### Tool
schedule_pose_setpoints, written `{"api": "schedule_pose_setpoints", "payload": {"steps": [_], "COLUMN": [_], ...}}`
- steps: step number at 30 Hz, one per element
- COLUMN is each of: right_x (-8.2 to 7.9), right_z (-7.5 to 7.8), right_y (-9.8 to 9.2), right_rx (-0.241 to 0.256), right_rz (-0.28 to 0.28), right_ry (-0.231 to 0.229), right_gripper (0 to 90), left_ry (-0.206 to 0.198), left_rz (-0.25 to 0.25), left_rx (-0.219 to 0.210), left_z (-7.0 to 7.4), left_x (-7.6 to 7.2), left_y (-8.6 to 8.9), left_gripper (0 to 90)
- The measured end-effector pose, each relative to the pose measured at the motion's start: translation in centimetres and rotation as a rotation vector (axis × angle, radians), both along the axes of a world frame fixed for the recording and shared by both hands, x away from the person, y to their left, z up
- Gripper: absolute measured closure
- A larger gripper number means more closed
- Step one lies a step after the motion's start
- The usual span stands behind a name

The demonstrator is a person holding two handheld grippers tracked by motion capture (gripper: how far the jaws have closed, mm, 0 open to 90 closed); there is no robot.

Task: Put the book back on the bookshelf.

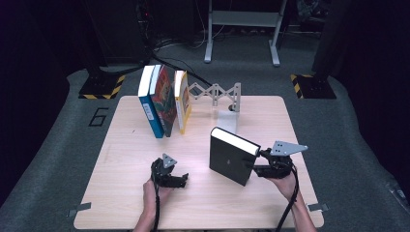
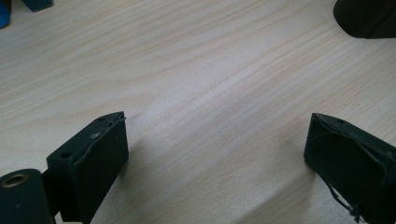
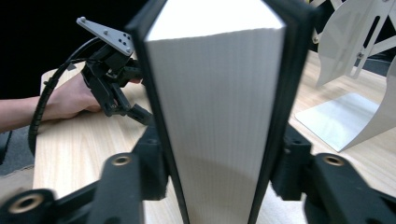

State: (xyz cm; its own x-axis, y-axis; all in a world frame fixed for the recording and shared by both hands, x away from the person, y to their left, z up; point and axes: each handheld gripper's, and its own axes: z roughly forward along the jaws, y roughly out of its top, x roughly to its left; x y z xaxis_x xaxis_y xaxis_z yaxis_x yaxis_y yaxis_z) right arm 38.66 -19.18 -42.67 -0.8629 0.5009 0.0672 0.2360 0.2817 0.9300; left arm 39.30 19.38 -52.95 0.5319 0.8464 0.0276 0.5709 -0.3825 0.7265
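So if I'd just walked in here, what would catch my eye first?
Probably the thick black book standing upright near the middle of the table, clamped at its page edge by the right gripper. Behind it, three colourful books lean together at the far left beside a white expandable bookend. The left gripper rests on the wood nearby, jaws wide apart and holding nothing.

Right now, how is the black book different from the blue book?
The black book is clamped in the right gripper, out in the open near the table's front; the blue book stands at the back in a row with two others. The black book's cover is plain black, the blue book's bright blue with a white label. The black book stands about straight, while the blue book leans. Both stand on the table.
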Motion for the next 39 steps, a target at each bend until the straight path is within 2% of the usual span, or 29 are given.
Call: {"api": "schedule_pose_setpoints", "payload": {"steps": [7,9,15,18,24,26,27,29,32,34,37,39], "right_x": [-0.5,-0.7,-1.7,-2.1,-2.5,-2.6,-2.6,-2.6,-2.4,-2.3,-1.9,-1.8], "right_z": [0.0,-0.1,-0.4,-0.4,-0.8,-0.9,-0.9,-1.0,-1.0,-1.0,-1.1,-1.1], "right_y": [-1.0,-1.3,-2.7,-3.5,-4.8,-5.0,-5.0,-5.3,-5.4,-5.3,-4.9,-4.7], "right_rx": [0.009,0.007,0.005,0.0,-0.015,-0.02,-0.02,-0.021,-0.013,-0.018,-0.04,-0.047], "right_rz": [-0.039,-0.047,-0.09,-0.098,-0.16,-0.19,-0.19,-0.229,-0.262,-0.271,-0.277,-0.281], "right_ry": [0.026,0.034,0.041,0.042,0.051,0.053,0.053,0.054,0.071,0.064,0.074,0.084], "right_gripper": [33.0,26.6,15.5,13.9,9.1,8.2,8.2,6.5,5.3,4.5,3.5,3.3], "left_ry": [0.001,-0.002,0.011,0.007,0.007,0.033,0.033,0.035,0.026,0.024,0.023,0.023], "left_rz": [-0.001,0.007,-0.005,-0.02,-0.032,-0.042,-0.042,-0.049,-0.073,-0.088,-0.123,-0.142], "left_rx": [0.001,-0.008,-0.01,-0.004,0.001,0.012,0.012,-0.031,-0.073,-0.109,-0.13,-0.126], "left_z": [0.0,0.0,0.0,0.0,0.0,0.3,0.3,0.4,0.9,1.3,1.9,2.3], "left_x": [0.0,0.0,0.0,0.1,0.2,0.3,0.3,0.3,0.3,0.3,0.3,0.3], "left_y": [0.0,-0.1,0.0,0.2,0.2,0.3,0.3,0.4,0.4,0.3,0.1,0.0], "left_gripper": [6.1,6.1,5.9,5.8,5.3,5.3,5.1,3.3,1.6,0.3,0.0,0.0]}}
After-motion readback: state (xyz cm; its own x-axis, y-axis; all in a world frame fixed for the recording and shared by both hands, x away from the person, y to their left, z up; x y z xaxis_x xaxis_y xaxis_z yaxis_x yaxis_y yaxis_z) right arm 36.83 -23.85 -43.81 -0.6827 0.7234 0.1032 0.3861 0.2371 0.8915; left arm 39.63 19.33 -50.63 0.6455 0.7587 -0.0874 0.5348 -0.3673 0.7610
